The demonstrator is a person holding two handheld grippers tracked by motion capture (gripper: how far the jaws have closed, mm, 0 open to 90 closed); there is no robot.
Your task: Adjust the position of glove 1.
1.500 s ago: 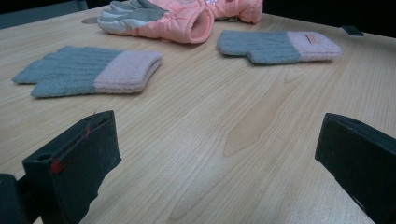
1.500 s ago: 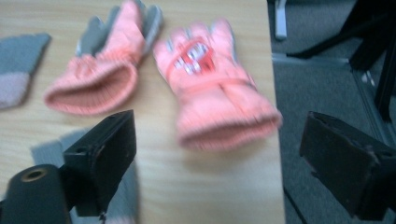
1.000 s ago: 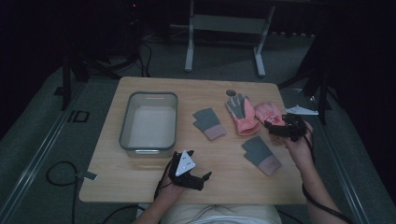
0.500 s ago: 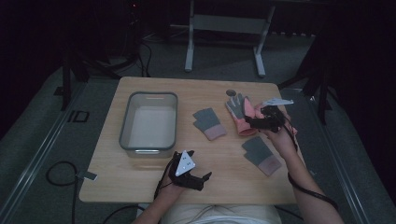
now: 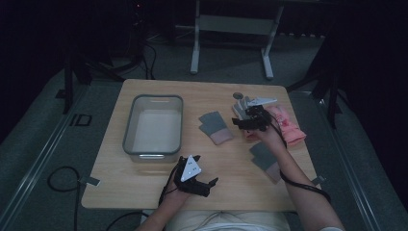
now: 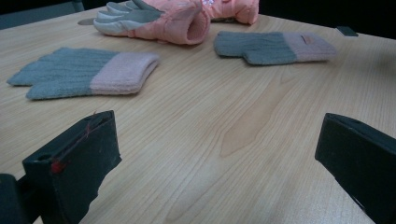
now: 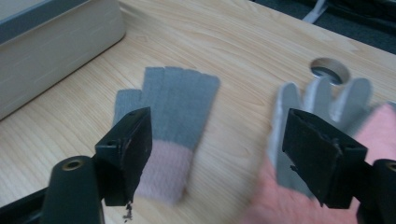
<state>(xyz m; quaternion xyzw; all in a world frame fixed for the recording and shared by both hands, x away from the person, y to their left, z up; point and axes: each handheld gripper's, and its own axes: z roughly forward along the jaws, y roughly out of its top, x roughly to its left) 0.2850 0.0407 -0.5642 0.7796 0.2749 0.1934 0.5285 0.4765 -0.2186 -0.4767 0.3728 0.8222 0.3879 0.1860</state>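
Approaching a glove: the right gripper (image 5: 243, 120), carried by the person's right hand, hangs above the wooden table (image 5: 144, 192) between the grey knitted fingerless glove with a pink cuff (image 5: 216, 127) and the pink padded glove with a grey palm (image 5: 287, 126). Its jaws stand fairly wide and have just been closing a little, with nothing between them; in the right gripper view the knitted glove (image 7: 173, 121) lies flat beyond the left jaw and the padded glove (image 7: 322, 107) beyond the right jaw. A second grey-and-pink knitted glove (image 5: 265, 159) lies nearer the person, under the right forearm. The left gripper (image 5: 208, 185) rests at the near edge of the table, jaws wide and empty, pointing toward the gloves. The clear rectangular plastic bin (image 5: 130, 139) stands empty on the left half of the table, well apart from all the gloves.

Step in hand, as judged: reaching to pick one glove, probably for placing in the bin. The next move calls for lowering the jaws onto the chosen glove and pinching the fabric alone, without catching its neighbour.
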